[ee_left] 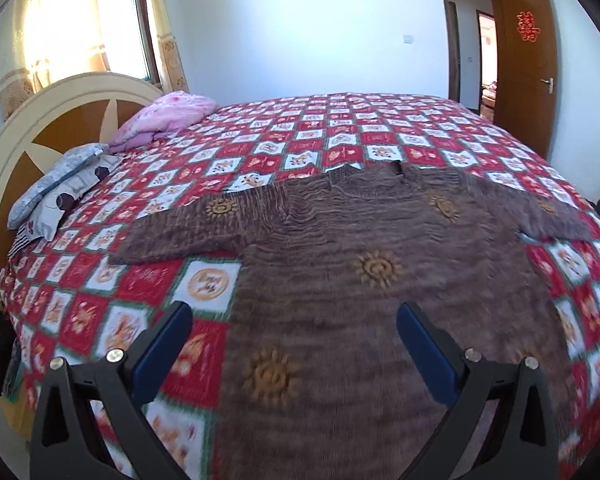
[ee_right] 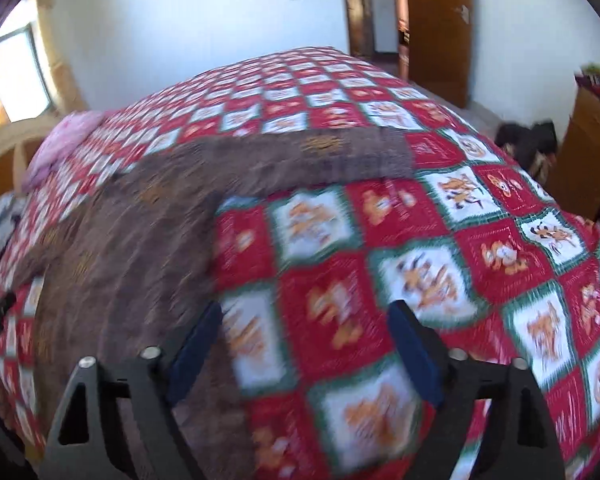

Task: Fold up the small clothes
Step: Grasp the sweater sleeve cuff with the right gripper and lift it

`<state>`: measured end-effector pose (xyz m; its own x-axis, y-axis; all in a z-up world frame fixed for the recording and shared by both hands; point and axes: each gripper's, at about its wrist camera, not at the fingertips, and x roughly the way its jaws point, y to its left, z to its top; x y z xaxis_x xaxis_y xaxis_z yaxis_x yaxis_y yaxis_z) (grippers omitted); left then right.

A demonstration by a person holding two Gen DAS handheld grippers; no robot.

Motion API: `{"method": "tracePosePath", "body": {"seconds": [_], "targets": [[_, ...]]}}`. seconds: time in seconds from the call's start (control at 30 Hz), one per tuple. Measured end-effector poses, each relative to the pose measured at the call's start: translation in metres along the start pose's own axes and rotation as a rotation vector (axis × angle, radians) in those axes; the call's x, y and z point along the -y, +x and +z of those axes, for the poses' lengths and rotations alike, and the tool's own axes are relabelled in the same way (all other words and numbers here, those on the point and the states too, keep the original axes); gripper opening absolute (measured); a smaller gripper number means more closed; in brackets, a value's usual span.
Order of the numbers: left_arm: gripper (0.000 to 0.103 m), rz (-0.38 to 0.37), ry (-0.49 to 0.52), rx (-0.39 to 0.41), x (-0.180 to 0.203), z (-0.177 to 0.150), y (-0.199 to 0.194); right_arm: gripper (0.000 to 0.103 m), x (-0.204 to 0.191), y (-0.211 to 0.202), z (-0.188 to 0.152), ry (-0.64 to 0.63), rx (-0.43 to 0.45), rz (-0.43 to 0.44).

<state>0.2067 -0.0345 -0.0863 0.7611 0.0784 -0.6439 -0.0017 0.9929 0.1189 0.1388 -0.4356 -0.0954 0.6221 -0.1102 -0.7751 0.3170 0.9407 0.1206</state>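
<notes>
Bedroom bed under a red-and-white checked quilt, with a brown knitted sun-patterned sweater spread flat, sleeves out.

Both claws stood apart, holding nothing — the left gripper straddled the sweater's near left edge, while the right gripper hung over bare quilt, the sweater to its left, long axis running away.

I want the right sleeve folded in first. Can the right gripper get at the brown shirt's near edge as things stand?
Probably yes: the right gripper is open and empty above the shirt edge, with nothing lying between them on the bedspread.
</notes>
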Motion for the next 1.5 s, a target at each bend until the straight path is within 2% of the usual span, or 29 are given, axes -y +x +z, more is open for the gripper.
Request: {"method": "tracePosePath", "body": {"seconds": [0.17,0.37,0.57,0.73,0.87,1.03,1.17,1.37,1.5], "targets": [[0.103,0.041,-0.016,-0.011,0.012,0.015,0.039,0.065,0.048,0.039,0.049,0.144,0.0,0.005],[0.103,0.083,-0.044,-0.034,0.017,0.028,0.069,0.048,0.096,0.09,0.106,0.253,0.011,-0.052],[0.103,0.099,-0.061,-0.051,0.015,0.028,0.084,0.046,0.115,0.136,0.141,0.291,-0.024,-0.051],[0.103,0.137,-0.034,-0.038,0.016,0.034,0.096,0.046,0.1,0.158,0.155,0.214,-0.032,-0.091],[0.103,0.144,-0.048,-0.052,0.009,0.044,0.114,0.014,0.076,0.17,0.157,0.083,-0.054,-0.116],[0.103,0.12,-0.074,-0.085,0.001,0.051,0.127,0.01,0.071,0.161,0.164,0.077,-0.064,-0.104],[0.103,0.092,-0.094,-0.08,-0.007,0.05,0.121,0.009,0.051,0.134,0.175,0.039,-0.006,-0.09],[0.103,0.059,-0.115,-0.076,-0.017,0.046,0.115,0.009,-0.006,0.088,0.203,-0.018,0.085,-0.024],[0.103,0.037,-0.131,-0.075,-0.023,0.044,0.111,0.009,-0.052,0.066,0.212,-0.075,0.113,0.017]]}}
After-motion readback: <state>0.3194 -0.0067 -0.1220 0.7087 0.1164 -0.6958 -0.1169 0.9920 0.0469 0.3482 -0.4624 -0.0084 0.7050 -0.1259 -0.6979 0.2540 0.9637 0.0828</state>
